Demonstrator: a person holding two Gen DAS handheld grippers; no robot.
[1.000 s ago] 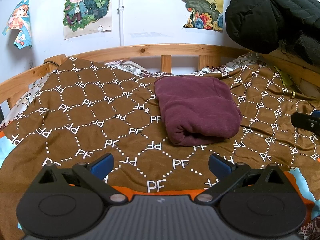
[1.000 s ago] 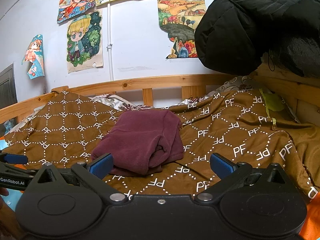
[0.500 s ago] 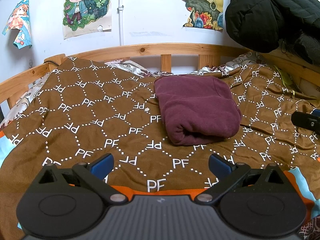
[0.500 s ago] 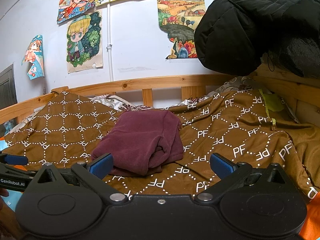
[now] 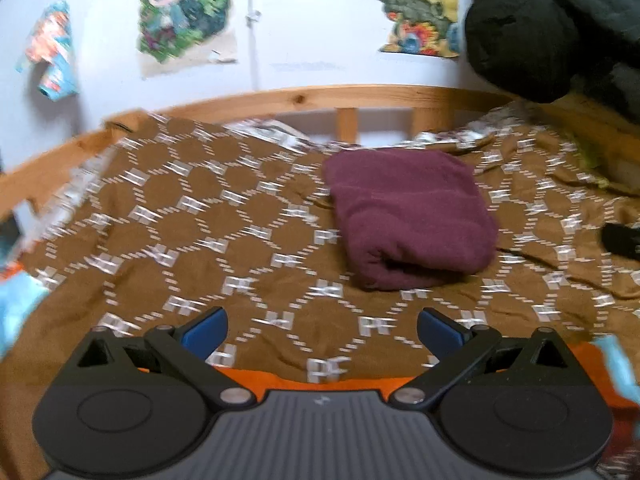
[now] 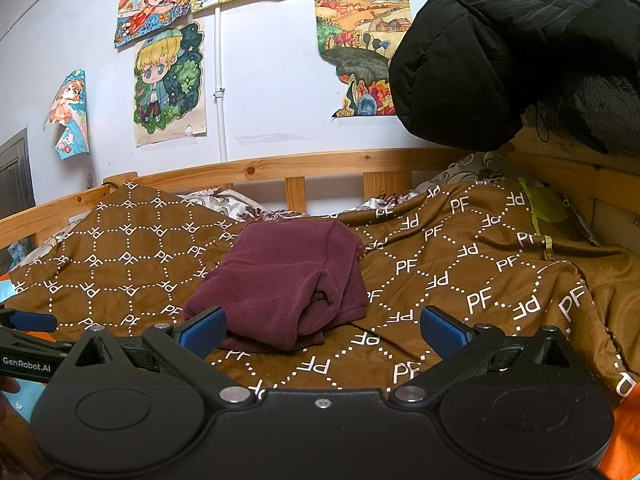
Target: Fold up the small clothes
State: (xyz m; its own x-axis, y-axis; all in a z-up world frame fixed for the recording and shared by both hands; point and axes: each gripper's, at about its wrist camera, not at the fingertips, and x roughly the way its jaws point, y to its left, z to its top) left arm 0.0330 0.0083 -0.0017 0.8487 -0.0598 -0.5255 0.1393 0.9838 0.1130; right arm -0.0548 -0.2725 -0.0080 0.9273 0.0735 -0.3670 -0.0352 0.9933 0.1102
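Note:
A folded maroon garment (image 5: pixel 408 216) lies on the brown patterned bedspread (image 5: pixel 192 232), ahead and right of centre in the left wrist view. It also shows in the right wrist view (image 6: pixel 288 284), just beyond the left finger. My left gripper (image 5: pixel 320 328) is open and empty, held back from the garment over the near edge of the bed. My right gripper (image 6: pixel 322 330) is open and empty, low over the bedspread (image 6: pixel 460 280), close to the garment's near edge. The left gripper's side (image 6: pixel 28 340) shows at the far left of the right wrist view.
A wooden bed rail (image 6: pixel 280 168) runs along the back, with drawings on the white wall above. A black padded jacket (image 6: pixel 520 48) hangs at the upper right. A patterned pillow (image 6: pixel 240 206) lies behind the bedspread. An orange and blue sheet (image 5: pixel 248 376) lies at the near edge.
The left wrist view is now motion-blurred and has shifted a little, so my left gripper is moving. The garment and my right gripper have stayed where they were.

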